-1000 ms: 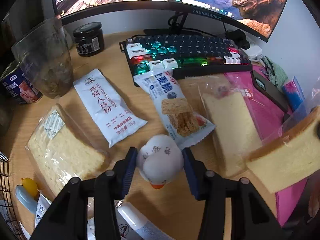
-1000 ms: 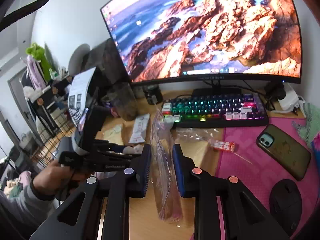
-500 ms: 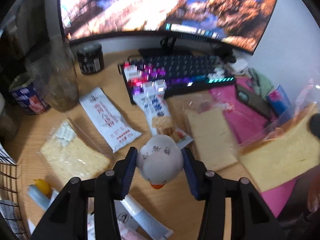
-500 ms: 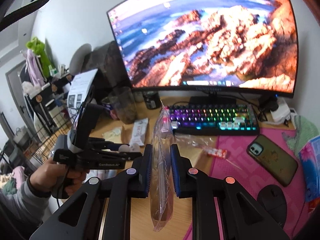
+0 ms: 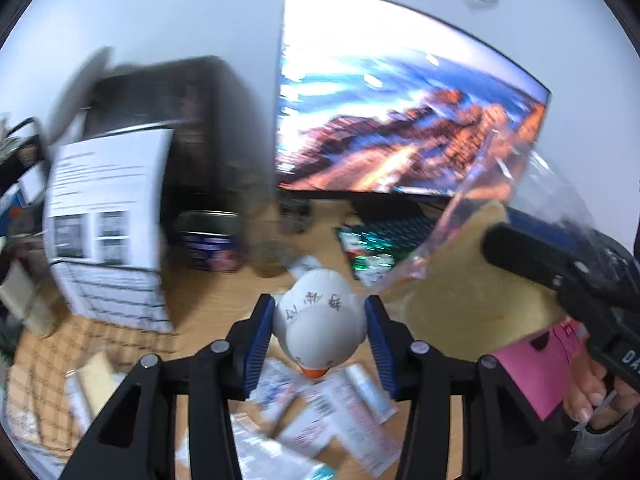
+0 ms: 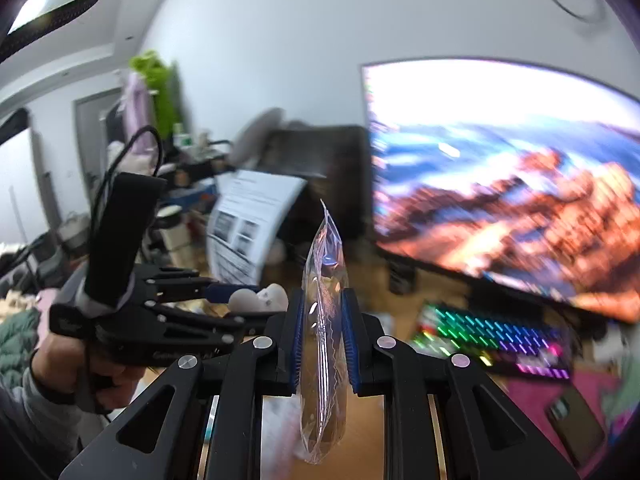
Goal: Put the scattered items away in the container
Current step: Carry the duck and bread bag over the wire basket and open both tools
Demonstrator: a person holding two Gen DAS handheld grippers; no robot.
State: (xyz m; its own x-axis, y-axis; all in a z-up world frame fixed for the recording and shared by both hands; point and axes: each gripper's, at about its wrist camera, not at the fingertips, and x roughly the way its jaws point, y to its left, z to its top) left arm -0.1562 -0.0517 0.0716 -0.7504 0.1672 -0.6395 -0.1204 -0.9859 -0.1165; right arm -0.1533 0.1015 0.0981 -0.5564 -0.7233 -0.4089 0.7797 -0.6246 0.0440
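Observation:
My left gripper (image 5: 320, 330) is shut on a white duck toy (image 5: 318, 326) with an orange beak and black writing, held above the wooden desk. It also shows from the side in the right wrist view (image 6: 258, 298). My right gripper (image 6: 322, 328) is shut on a bagged bread slice (image 6: 324, 344) in clear plastic, held upright. That bread (image 5: 476, 276) shows at the right of the left wrist view. A wire basket (image 5: 28, 364) is at the lower left, blurred. Snack packets (image 5: 320, 412) lie below the duck.
A curved monitor (image 5: 400, 128) and a lit keyboard (image 6: 492, 340) stand at the back. A printed sheet (image 5: 104, 216) and a dark box (image 5: 188, 128) are at the left. A tin (image 5: 210, 244), a pink mat (image 5: 548, 360) and a phone (image 6: 576, 428) are on the desk.
Both grippers have lifted and swung left with their loads. The views have tilted up from the desk toward the wall, printed sheet and basket side. The image is motion-blurred.

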